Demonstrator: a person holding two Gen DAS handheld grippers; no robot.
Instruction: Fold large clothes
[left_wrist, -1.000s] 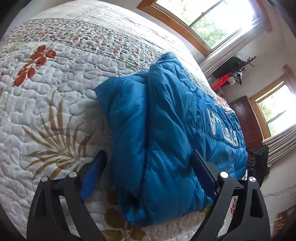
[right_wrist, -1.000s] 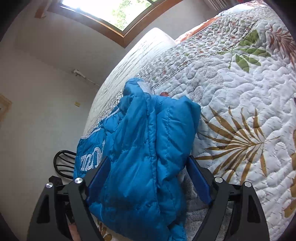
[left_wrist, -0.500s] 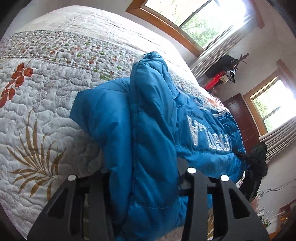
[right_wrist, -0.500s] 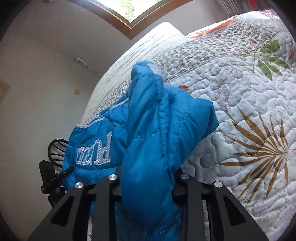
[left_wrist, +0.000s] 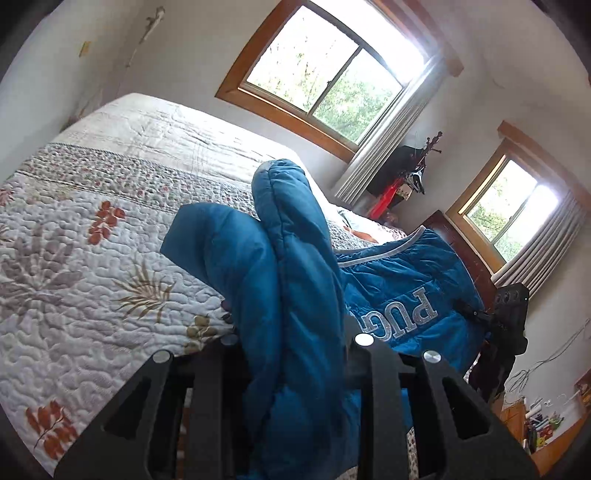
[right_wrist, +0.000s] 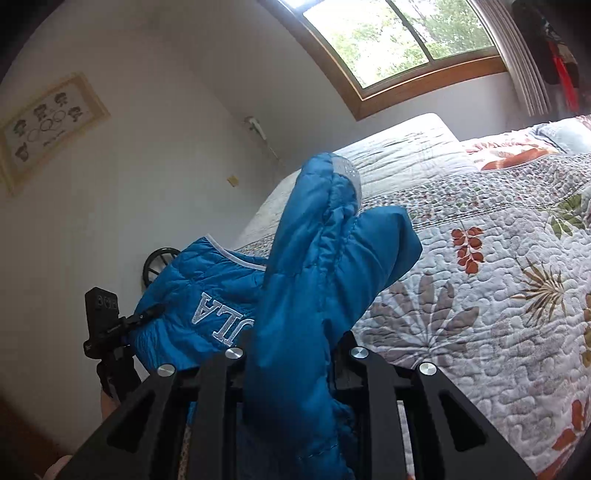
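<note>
Both grippers have closed from wide open and lifted the blue puffer jacket (left_wrist: 295, 288) off the quilted bed (left_wrist: 92, 266). Left gripper (left_wrist: 291, 343) and right gripper (right_wrist: 291, 354) each pinch a thick bunch of padding, jaws narrow and closing further. Judging by this, the lift before a fold is underway; next, the 2 held ends likely need carrying across together.

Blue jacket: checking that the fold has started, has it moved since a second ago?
Yes. The blue jacket has risen off the quilt, its bunched end now reaching up against the window wall.
</note>
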